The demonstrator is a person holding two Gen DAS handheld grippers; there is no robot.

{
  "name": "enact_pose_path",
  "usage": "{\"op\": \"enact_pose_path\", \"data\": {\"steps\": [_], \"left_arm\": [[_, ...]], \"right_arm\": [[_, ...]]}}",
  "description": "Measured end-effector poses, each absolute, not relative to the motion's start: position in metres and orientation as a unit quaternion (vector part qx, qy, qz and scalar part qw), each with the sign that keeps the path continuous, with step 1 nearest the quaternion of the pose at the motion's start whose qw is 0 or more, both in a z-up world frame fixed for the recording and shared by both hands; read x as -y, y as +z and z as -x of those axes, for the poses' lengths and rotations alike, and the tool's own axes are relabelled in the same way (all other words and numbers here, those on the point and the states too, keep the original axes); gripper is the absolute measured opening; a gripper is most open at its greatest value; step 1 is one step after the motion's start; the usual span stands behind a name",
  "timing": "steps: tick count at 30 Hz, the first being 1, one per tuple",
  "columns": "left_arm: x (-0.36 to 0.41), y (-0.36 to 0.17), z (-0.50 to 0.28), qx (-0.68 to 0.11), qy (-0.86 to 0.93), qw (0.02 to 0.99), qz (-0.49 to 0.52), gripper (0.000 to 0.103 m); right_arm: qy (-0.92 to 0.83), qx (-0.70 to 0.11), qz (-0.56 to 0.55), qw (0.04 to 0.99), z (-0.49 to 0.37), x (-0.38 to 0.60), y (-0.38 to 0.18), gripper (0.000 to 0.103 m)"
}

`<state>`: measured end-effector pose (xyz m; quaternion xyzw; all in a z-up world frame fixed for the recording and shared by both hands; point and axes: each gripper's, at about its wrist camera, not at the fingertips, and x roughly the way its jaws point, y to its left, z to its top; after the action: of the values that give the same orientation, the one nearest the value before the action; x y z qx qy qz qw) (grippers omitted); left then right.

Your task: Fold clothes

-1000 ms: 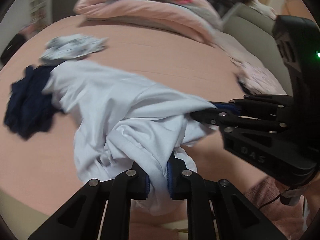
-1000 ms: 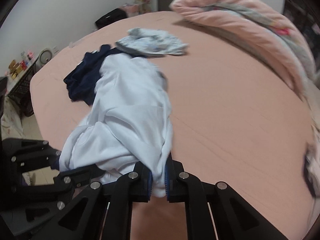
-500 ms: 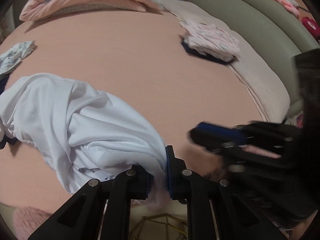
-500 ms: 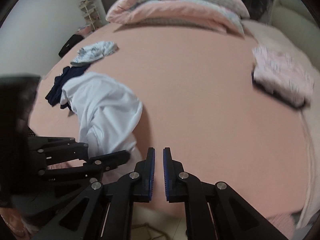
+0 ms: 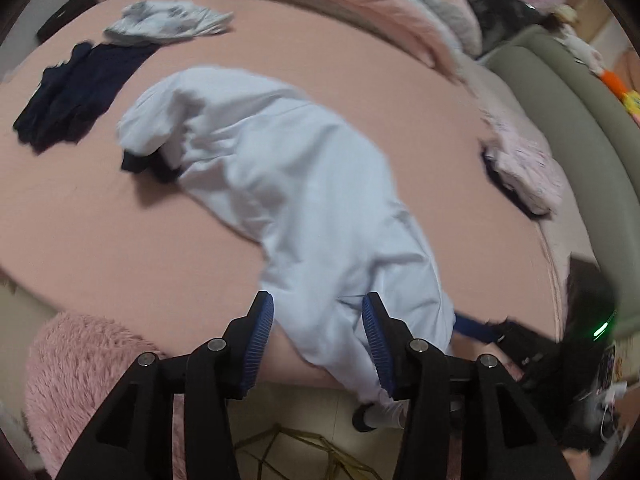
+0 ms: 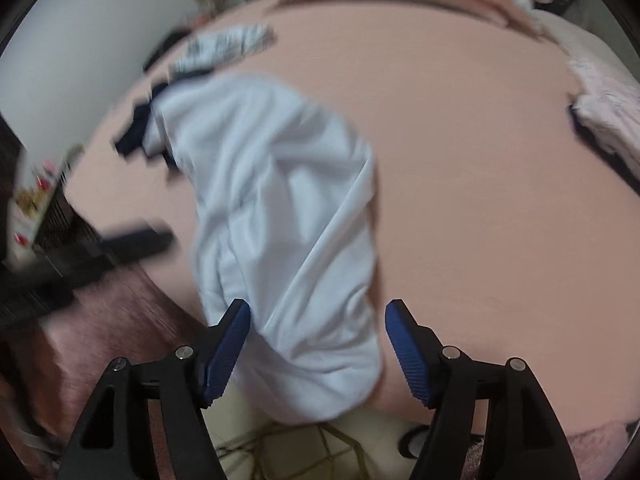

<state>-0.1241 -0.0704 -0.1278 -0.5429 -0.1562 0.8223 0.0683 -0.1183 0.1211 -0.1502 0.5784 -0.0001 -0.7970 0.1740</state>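
Both sets of jaws have let go since half a second ago: the left gripper (image 5: 316,332), then clamped on the white garment (image 5: 280,184), now stands spread wide with the cloth lying loose between its blue pads, and the right gripper (image 6: 318,344), then closed on nothing, is spread wide too, straddling the garment's near end.

Much is blurred by motion (the right wrist view worst). In that view the left gripper is only a dark smear at the left edge. In the left wrist view the right gripper (image 5: 476,328) shows as a blurred blue tip at the garment's right hem, its body cut off by the frame. A dark piece peeks from under the garment's far end; what it is cannot be told.

Crumpled and long, the white garment runs from mid-bed to the near edge of the pink bed (image 5: 100,220), where its end droops over the side toward the floor. Bare sheet lies open to its left and right. A navy garment (image 5: 76,96) and a patterned grey one (image 5: 168,24) sit far left; a folded pink pile (image 5: 524,160) rests by the right edge, and a rolled quilt (image 5: 360,4) lines the far side.
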Motion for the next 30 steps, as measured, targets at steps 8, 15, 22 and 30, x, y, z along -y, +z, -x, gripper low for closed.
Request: {"op": "enact_pose_path", "data": {"steps": [8,15,22,30], "left_arm": [[0.037,-0.188,0.157,0.090,0.804,0.053,0.585,0.042],[-0.017,-0.161,0.146,0.122,0.782,0.201,0.577,0.009],[-0.027,-0.117,0.142,0.154,0.796,0.243,0.533,0.030],[0.042,-0.143,0.146,0.226,0.824,0.088,0.513,0.062]], "right_arm": [[-0.820,0.016,-0.560,0.117,0.115,-0.148,-0.154,0.011],[-0.858,0.010,-0.511,0.040,0.111,-0.201,-0.116,0.010],[-0.874,0.060,-0.481,-0.042,0.127,-0.288,-0.072,0.017],[-0.884,0.090,-0.457,-0.034,0.078,-0.294,-0.063,0.032]]}}
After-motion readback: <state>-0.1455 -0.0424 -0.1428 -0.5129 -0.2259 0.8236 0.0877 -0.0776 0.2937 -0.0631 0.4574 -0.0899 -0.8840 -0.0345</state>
